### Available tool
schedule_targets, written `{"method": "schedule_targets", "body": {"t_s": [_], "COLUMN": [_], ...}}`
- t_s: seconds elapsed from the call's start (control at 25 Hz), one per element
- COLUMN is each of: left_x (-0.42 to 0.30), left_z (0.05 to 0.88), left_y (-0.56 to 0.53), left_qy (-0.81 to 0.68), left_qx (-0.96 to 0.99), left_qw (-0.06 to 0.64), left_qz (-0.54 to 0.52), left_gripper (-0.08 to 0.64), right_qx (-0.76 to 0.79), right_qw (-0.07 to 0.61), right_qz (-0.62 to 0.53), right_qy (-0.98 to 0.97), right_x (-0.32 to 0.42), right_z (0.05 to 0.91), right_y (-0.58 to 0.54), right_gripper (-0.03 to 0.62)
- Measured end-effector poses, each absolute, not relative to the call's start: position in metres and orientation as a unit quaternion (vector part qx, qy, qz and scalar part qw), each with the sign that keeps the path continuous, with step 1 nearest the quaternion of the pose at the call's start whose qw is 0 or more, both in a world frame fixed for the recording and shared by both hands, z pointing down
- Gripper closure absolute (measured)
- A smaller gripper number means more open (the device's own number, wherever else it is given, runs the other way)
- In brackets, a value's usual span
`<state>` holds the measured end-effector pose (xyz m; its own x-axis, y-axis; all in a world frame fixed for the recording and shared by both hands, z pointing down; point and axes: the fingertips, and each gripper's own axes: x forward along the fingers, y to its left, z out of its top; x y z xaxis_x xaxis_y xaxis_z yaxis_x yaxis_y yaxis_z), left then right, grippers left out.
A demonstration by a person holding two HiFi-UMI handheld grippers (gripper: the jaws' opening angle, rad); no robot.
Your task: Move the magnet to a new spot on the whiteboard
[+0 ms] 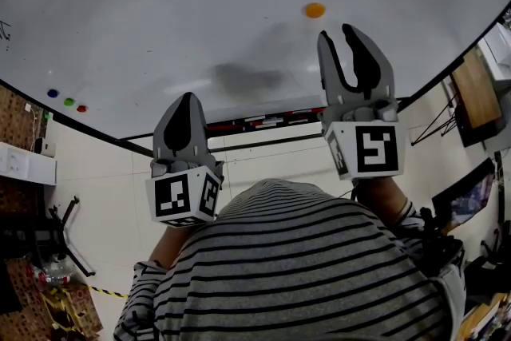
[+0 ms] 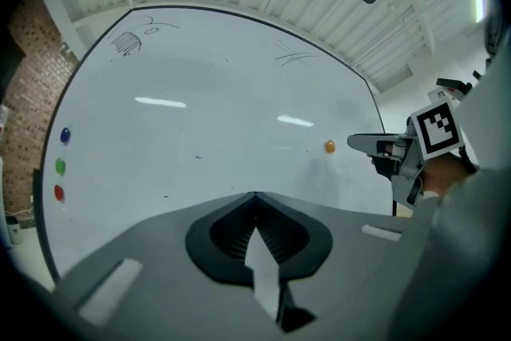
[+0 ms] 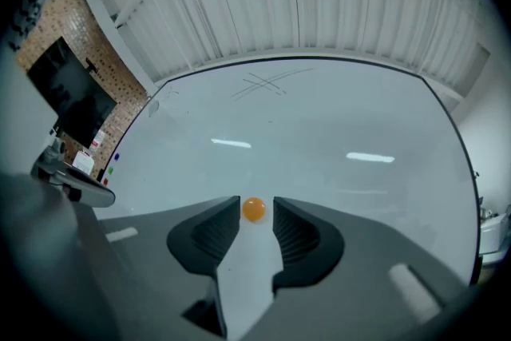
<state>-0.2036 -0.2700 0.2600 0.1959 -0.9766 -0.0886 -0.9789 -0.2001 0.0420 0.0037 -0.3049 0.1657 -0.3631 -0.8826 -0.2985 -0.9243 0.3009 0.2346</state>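
A small round orange magnet (image 1: 314, 9) sticks to the whiteboard (image 1: 200, 4), right of its middle. My right gripper (image 1: 341, 34) is open just below it, its tips a short way from the magnet and not touching it. In the right gripper view the orange magnet (image 3: 254, 209) shows on the board in line with the gap between the open right gripper (image 3: 256, 202) jaws. My left gripper (image 1: 186, 98) is shut and empty, lower and to the left, off the board. The left gripper view shows its shut tips (image 2: 255, 196), with the magnet (image 2: 330, 146) at the right.
Blue (image 1: 53, 93), green (image 1: 69, 101) and red (image 1: 81, 108) magnets sit near the board's left edge. A tray with markers (image 1: 263, 121) runs along the board's lower edge. A stand (image 1: 64, 235) is at the left and a dark screen (image 1: 471, 96) at the right.
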Motion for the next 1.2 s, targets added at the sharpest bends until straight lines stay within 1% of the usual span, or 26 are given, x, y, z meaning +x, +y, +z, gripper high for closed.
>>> {"method": "schedule_targets", "body": {"t_s": [0.16, 0.48, 0.68, 0.76, 0.96, 1.08, 1.2], "left_x": [-0.181, -0.117, -0.086, -0.085, -0.103, -0.096, -0.09], "left_z": [0.262, 0.262, 0.264, 0.266, 0.279, 0.291, 0.299], "left_y": [-0.258, -0.177, -0.131, -0.12, -0.113, -0.108, -0.094], "left_qy": [0.627, 0.629, 0.629, 0.627, 0.627, 0.615, 0.609], "left_qx": [-0.777, -0.776, -0.777, -0.778, -0.778, -0.788, -0.793], "left_qw": [0.02, 0.027, 0.028, 0.026, 0.03, 0.021, 0.004], "left_qz": [0.048, 0.039, 0.019, 0.015, -0.005, -0.012, -0.015], "left_gripper": [0.543, 0.543, 0.543, 0.543, 0.543, 0.543, 0.543], "right_qx": [-0.553, -0.538, -0.529, -0.529, -0.513, -0.512, -0.505], "right_qw": [0.054, 0.043, 0.026, 0.014, -0.002, -0.008, -0.01], "right_qz": [0.165, 0.135, 0.1, 0.087, 0.04, 0.007, 0.0], "right_qy": [0.815, 0.831, 0.842, 0.844, 0.858, 0.859, 0.863], "right_x": [0.019, 0.073, 0.094, 0.095, 0.072, 0.07, 0.06], "right_z": [0.185, 0.206, 0.226, 0.235, 0.267, 0.288, 0.296], "right_y": [-0.28, -0.195, -0.155, -0.144, -0.127, -0.115, -0.102], "right_gripper": [0.492, 0.532, 0.56, 0.591, 0.591, 0.592, 0.592]}}
